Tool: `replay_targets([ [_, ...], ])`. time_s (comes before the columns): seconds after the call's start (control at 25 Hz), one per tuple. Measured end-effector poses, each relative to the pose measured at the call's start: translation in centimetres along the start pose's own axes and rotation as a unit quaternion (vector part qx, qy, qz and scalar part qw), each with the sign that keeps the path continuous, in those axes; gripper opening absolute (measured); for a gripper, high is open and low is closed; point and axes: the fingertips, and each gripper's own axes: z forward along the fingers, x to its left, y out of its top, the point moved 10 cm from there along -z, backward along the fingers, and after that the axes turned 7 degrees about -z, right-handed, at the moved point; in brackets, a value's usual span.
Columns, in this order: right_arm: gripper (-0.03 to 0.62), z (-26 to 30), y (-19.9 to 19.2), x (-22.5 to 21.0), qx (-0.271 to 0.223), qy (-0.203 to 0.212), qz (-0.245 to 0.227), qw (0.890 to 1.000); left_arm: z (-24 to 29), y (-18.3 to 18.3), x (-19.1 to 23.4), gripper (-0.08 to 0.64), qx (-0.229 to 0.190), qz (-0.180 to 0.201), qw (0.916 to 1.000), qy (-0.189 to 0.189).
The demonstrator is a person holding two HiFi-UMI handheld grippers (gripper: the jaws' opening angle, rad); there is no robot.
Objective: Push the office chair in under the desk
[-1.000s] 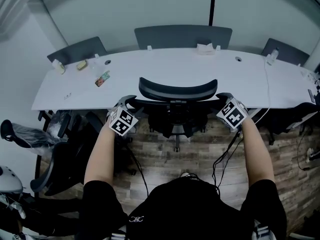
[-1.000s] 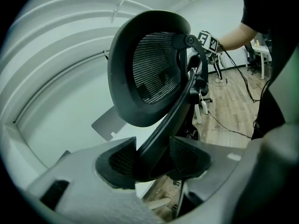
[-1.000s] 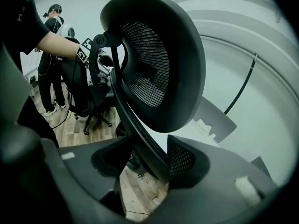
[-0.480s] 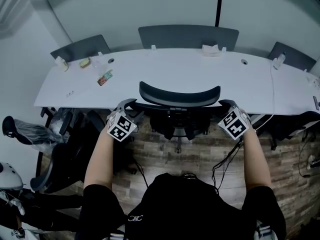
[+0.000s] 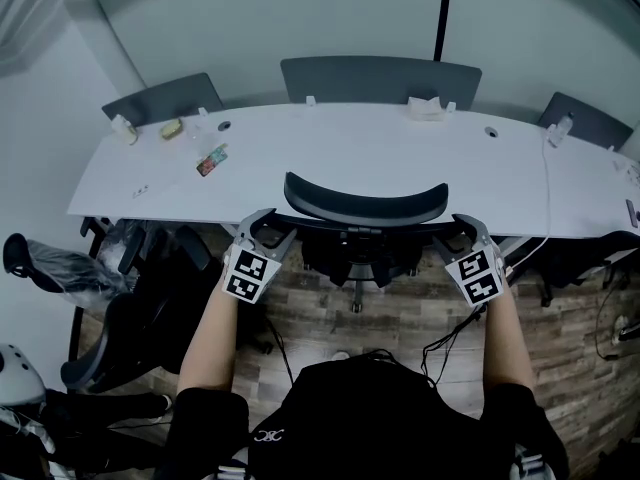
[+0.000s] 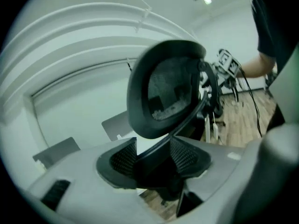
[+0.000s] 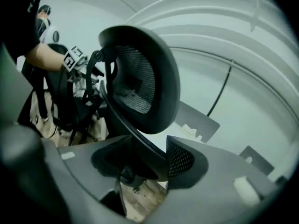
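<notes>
left gripper (image 5: 265,222) spread, jaws have just been opening; the left side rim of the office chair (image 5: 365,204) back stands between them, and a sliver of light shows beside the rim on one side, so it reads as loose, not pinched

right gripper (image 5: 461,227) also spread; the right side rim of the back runs slantwise between its jaws, close to one pad, with no clear squeeze on it

both grippers sit at the same height, one at each end of the curved back, and neither is nearer than the other

the back's long axis runs left to right, parallel to the near edge of the counter (image 5: 380,153)

the chair stands at the middle of that near edge; seat and base look partly tucked under, while the top of the back is just at the edge line

the counter lies straight ahead of both grippers, beyond the chair, so the push direction is square to the back and away from the person

judgement: the chair looks nearly home; any remaining shove needs equal pressure from both sides or the chair will swivel on its base; with the jaws loose the rims could slip out sideways
</notes>
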Motion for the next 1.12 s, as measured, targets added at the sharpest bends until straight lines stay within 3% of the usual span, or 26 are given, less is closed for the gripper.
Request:
replay_targets([
  [0.04, 0.226, -0.4, 0.0, 0.3, -0.018, -0.023, 0.031, 0.999, -0.8, 0.4, -0.4, 0.198, -0.028, -0.034, 0.9988, 0.02],
  [0.08, 0.18, -0.9, 0.1, 0.8, -0.037, -0.053, 0.058, 0.996, -1.5, 0.8, -0.9, 0.097, -0.05, -0.059, 0.996, 0.044],
  [0.12, 0.082, -1.3, 0.3, 1.3, -0.056, -0.086, 0.08, 0.992, -2.0, 1.3, -1.5, 0.006, -0.066, -0.075, 0.9928, 0.066],
  [0.16, 0.008, -1.7, 0.6, 1.9, -0.073, -0.113, 0.098, 0.986, -2.3, 1.7, -2.4, 0.006, -0.076, -0.085, 0.99, 0.084],
  [0.32, 0.006, -3.6, 2.0, 4.2, -0.128, -0.15, 0.182, 0.963, -3.0, 3.2, -6.4, 0.006, -0.097, -0.13, 0.9813, 0.104],
  [0.52, 0.006, -5.3, 4.7, 6.0, -0.169, -0.169, 0.232, 0.943, -3.1, 5.0, -10.1, 0.008, -0.095, -0.192, 0.9734, 0.082],
  [0.72, 0.005, -4.9, 6.3, 7.8, -0.153, -0.166, 0.23, 0.947, -2.7, 5.9, -11.6, 0.008, -0.088, -0.235, 0.9666, 0.054],
  [0.88, 0.005, -4.5, 6.8, 8.7, -0.141, -0.163, 0.226, 0.95, -2.7, 6.7, -12.2, 0.008, -0.094, -0.215, 0.9703, 0.06],
  [1.12, 0.006, -4.3, 7.0, 9.2, -0.141, -0.153, 0.234, 0.95, -2.8, 6.4, -12.6, 0.009, -0.09, -0.216, 0.9707, 0.056],
])
